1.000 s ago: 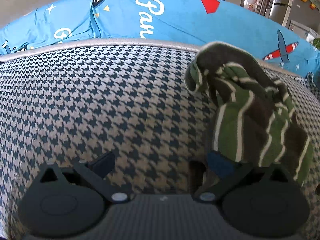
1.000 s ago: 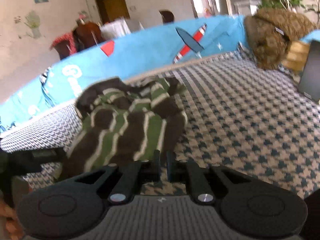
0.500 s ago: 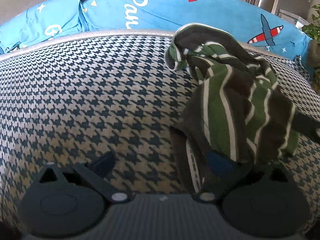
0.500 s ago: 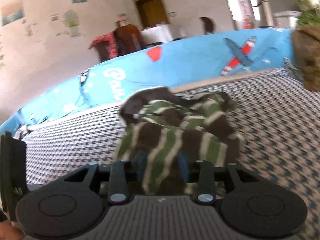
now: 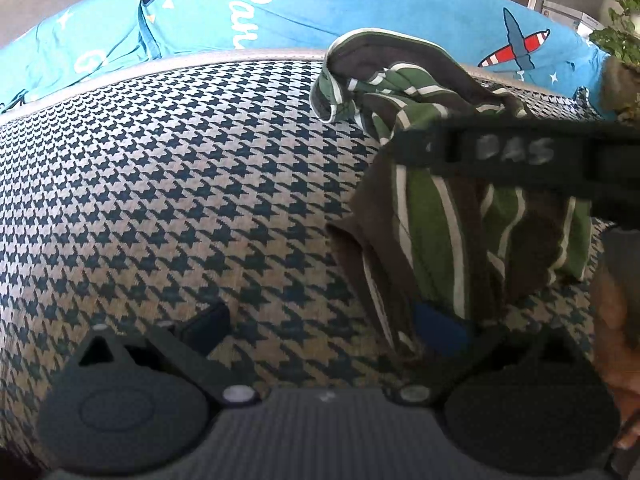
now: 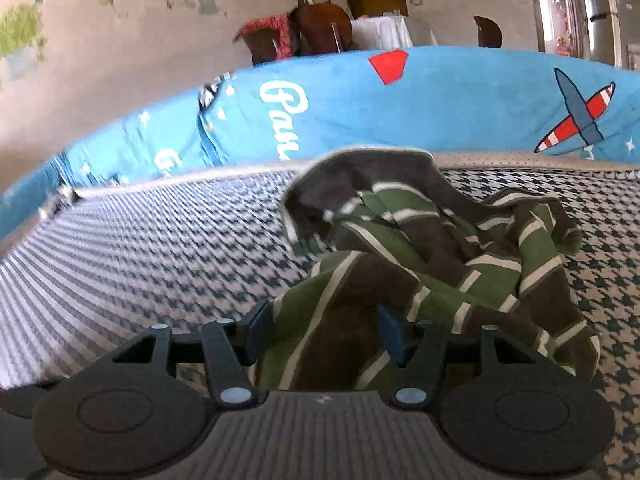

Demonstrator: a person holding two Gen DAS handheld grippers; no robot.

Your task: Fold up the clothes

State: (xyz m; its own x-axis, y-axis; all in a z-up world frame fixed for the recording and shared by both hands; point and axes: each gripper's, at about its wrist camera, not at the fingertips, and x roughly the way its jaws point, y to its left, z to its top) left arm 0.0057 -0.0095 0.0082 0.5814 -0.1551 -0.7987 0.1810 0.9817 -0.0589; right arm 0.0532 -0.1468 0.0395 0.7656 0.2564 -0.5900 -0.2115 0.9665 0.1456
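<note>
Bright, even daylight in both views; soft shadow under the striped garment (image 5: 436, 216). Strong fisheye bending at the edges, dark corners. Right tongs (image 5: 520, 148) blurred and out of focus across the left wrist view. Motion blur smearing the houndstooth cover (image 6: 100, 264) at left in the right wrist view. Overexposed doorway (image 6: 560, 4) behind.

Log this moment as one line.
striped shirt crumpled on houndstooth bed | left tool open | right tool open around shirt
</note>
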